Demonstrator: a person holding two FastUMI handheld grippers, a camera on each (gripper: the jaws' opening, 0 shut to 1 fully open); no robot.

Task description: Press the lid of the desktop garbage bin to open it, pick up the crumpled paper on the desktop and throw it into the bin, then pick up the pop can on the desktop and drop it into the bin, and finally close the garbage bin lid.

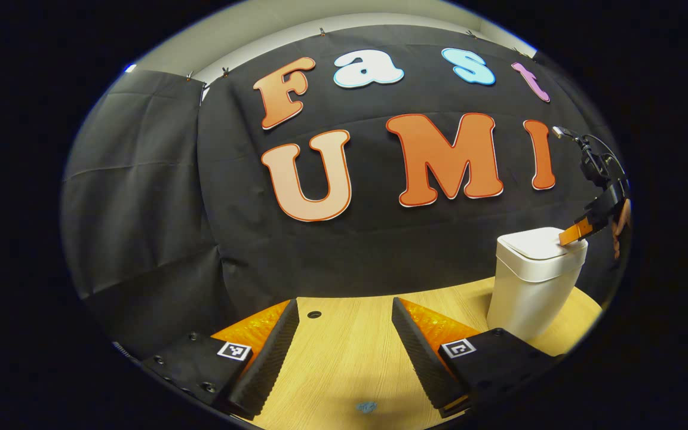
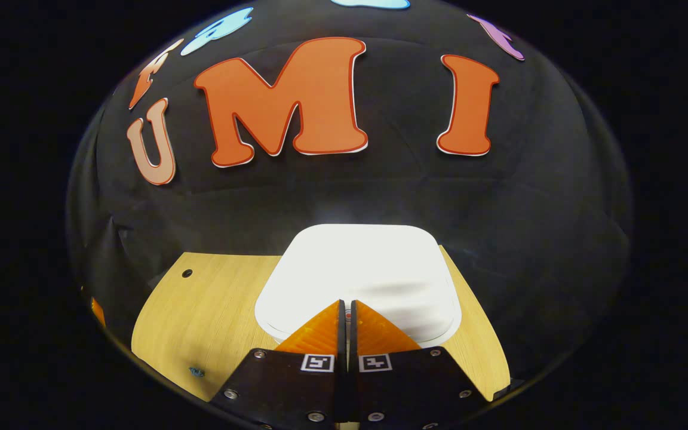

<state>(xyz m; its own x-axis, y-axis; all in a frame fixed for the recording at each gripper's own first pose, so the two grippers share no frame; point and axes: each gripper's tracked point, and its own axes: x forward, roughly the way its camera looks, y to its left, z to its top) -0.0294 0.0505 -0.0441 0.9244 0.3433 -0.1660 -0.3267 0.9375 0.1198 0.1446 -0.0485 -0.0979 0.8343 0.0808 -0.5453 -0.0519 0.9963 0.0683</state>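
Observation:
A white garbage bin (image 1: 532, 286) stands on the wooden table at the right of the left gripper view, its lid down. In that view the right gripper (image 1: 566, 237) comes in from the right, tips touching the lid's near edge. In the right gripper view the bin's white lid (image 2: 362, 272) lies flat just below, and my right gripper (image 2: 347, 306) is shut with its tips resting on the lid's front edge. My left gripper (image 1: 347, 310) hovers open over bare table with nothing between its fingers.
The wooden table (image 1: 344, 358) has a small round hole (image 1: 314, 314) near the back and a small blue mark (image 1: 366, 407) near the front. The black cloth wall stands close behind the bin. A hand (image 1: 620, 224) holds the right gripper at the far right.

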